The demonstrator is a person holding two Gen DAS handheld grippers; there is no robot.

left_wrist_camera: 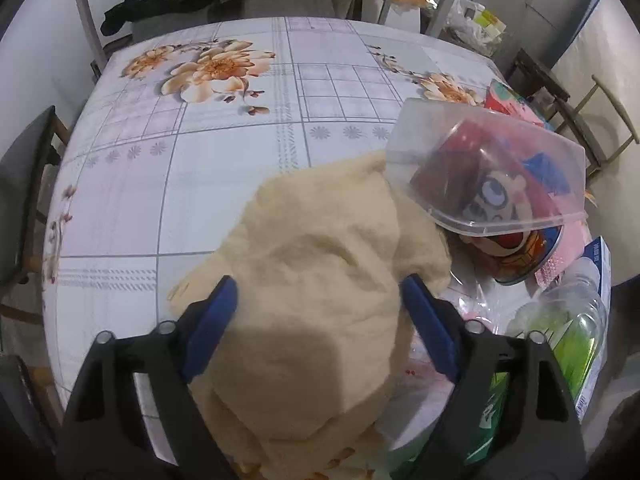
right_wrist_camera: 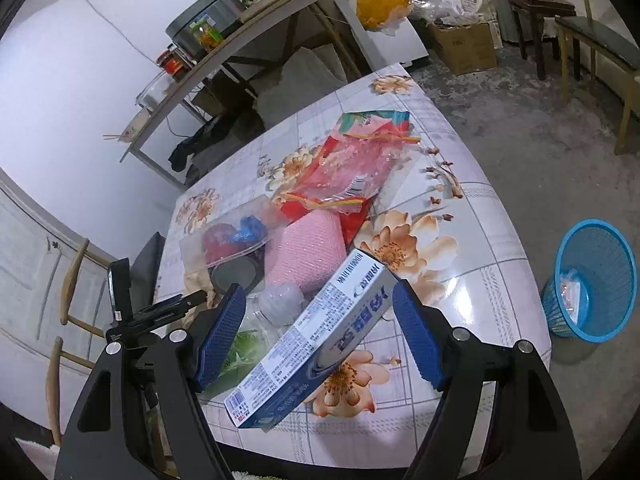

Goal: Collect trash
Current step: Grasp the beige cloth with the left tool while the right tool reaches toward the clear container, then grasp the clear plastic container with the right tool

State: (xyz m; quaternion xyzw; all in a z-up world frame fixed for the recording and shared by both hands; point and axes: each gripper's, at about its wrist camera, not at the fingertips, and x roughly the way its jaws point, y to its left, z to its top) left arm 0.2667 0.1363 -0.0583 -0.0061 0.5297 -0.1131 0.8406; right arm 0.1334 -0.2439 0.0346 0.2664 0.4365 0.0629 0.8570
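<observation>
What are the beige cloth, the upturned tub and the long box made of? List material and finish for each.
Beige cloth: soft fabric, matte and fuzzy, probably fleece or towelling.
Upturned tub: clear thin plastic, glossy; contents show through.
Long box: printed cardboard, apparently slightly glossy, with sharp folded edges.

Blue-white box (right_wrist_camera: 316, 344): printed Chinese text, too blurred to read.

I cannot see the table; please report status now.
Left gripper open over cream fluffy cloth. Right gripper open above white-blue cardboard box. Blue mesh bin on floor, path clear.
</observation>
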